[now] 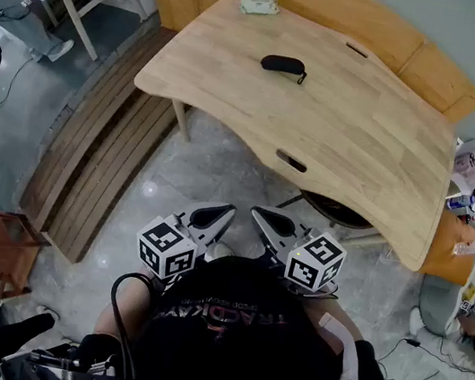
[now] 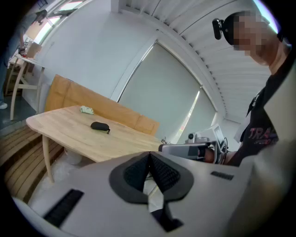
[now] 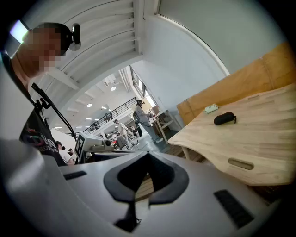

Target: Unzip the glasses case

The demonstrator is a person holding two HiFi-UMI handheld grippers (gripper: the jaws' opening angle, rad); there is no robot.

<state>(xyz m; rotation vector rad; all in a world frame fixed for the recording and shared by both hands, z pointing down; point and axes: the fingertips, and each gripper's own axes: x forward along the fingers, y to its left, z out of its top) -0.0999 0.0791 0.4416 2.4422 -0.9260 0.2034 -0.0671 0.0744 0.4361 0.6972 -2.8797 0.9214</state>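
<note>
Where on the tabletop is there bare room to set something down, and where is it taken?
Most of the table is bare: the whole right half, from the glasses case to the right end, and the near strip between the case and the front edge. Only the far left is occupied, by the case and a pale green packet.

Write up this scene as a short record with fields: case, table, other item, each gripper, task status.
glasses case: black, looks closed, lying on the table
table: light wood
other item: small pale green thing near the far edge, apart from the case; too small to identify
left gripper: shut, empty, short of the table
right gripper: shut, empty, beside the left
task status: not started; neither gripper touches the case
</note>
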